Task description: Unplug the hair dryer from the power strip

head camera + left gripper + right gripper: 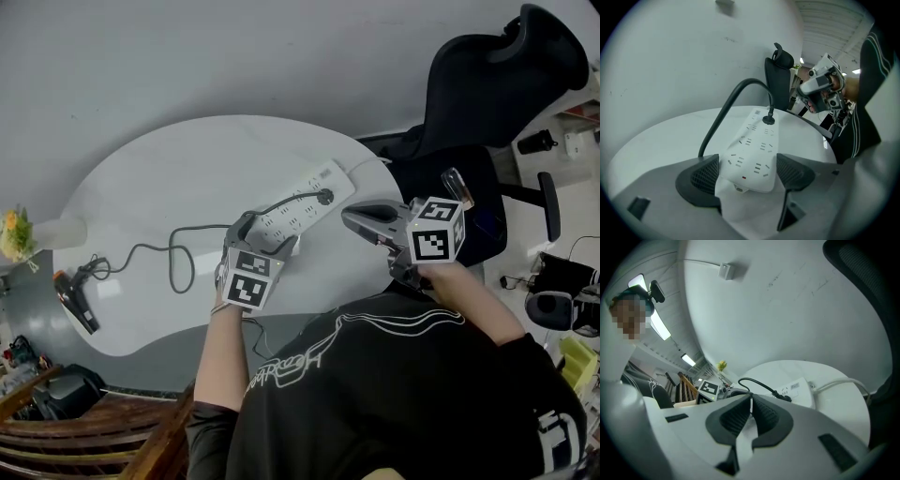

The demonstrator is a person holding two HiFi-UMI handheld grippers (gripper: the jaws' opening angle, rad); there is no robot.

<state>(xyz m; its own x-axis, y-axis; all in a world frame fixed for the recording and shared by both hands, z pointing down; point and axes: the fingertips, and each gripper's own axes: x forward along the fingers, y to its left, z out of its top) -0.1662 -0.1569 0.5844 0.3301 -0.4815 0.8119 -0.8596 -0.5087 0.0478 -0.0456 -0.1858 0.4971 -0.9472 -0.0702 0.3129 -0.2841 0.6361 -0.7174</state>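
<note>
The jaws of the left gripper (746, 174) are spread wide on either side of the power strip's (754, 150) near end, clear of it. The jaws of the right gripper (751, 404) are pressed together, empty. The black plug (768, 120) is seated in the strip by the table's (178, 178) right edge, and the hair dryer (75, 298) is laid at its left edge.

white power strip (752, 154), black plug (768, 120)

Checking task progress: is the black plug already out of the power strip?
No, the black plug sits in a socket near the far end of the power strip.
</note>
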